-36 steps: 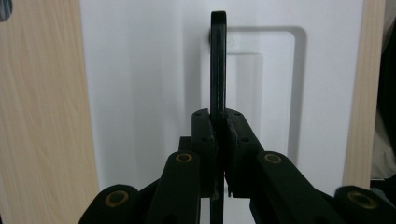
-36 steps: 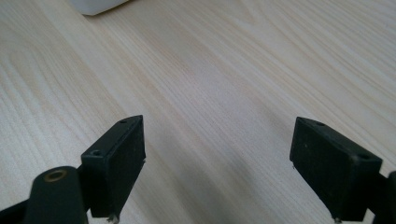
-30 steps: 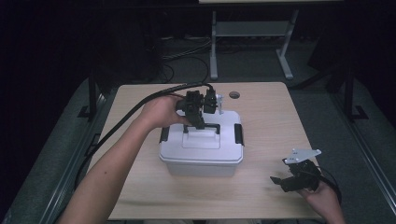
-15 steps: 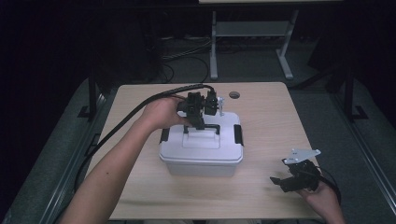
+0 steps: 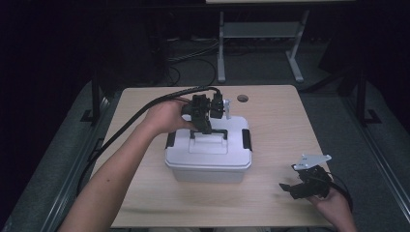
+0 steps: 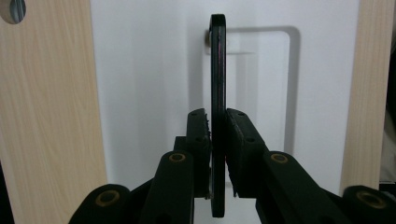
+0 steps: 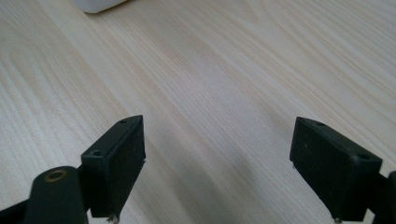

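left gripper point(image 6: 217, 140) over white box point(image 5: 209, 157), jaws just easing apart around raised black handle point(image 6: 217, 70); right gripper point(image 5: 296, 186) near box's right, jaws spread, nothing held

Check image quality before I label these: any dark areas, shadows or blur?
High view: surroundings nearly black, table evenly lit. Left gripper view: handle casts a soft grey shadow on the white lid. Right gripper view: near jaws slightly soft, wood grain sharp.

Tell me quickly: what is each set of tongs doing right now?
Left tongs: closed on the black handle of the white box, jaws just easing open.
Right tongs: open, empty, over the table.
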A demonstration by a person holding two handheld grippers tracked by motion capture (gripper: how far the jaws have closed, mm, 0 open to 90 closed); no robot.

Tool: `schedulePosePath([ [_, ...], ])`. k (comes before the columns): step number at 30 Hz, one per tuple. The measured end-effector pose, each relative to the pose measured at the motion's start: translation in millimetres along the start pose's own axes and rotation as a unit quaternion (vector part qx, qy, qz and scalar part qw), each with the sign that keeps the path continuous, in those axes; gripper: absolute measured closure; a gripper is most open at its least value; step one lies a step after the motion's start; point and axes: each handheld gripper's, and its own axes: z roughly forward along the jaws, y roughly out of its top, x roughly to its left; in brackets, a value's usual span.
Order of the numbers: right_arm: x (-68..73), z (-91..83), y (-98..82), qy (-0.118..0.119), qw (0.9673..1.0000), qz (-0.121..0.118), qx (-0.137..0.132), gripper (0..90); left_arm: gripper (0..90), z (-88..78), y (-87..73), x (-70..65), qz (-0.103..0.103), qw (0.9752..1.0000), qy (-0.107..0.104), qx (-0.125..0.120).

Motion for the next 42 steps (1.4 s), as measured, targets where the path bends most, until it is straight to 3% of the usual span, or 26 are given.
schedulePosePath([
  [9, 1.4, -0.4, 0.1, 0.000, 1.0000, 0.008, -0.004, 17.7, 71.6, -1.8, -3.5, -6.4, -0.001, 0.9999, -0.015, -0.004],
  [23, 1.9, 0.7, 1.3, 0.000, 1.0000, 0.005, -0.001, 17.7, 60.3, -4.8, -13.8, -10.5, -0.008, 0.9997, -0.016, -0.015],
  [42, 2.7, 2.0, 2.7, -0.001, 1.0000, 0.005, 0.001, 17.7, 52.8, -11.8, -30.8, -14.2, -0.020, 0.9994, -0.003, -0.027],
])
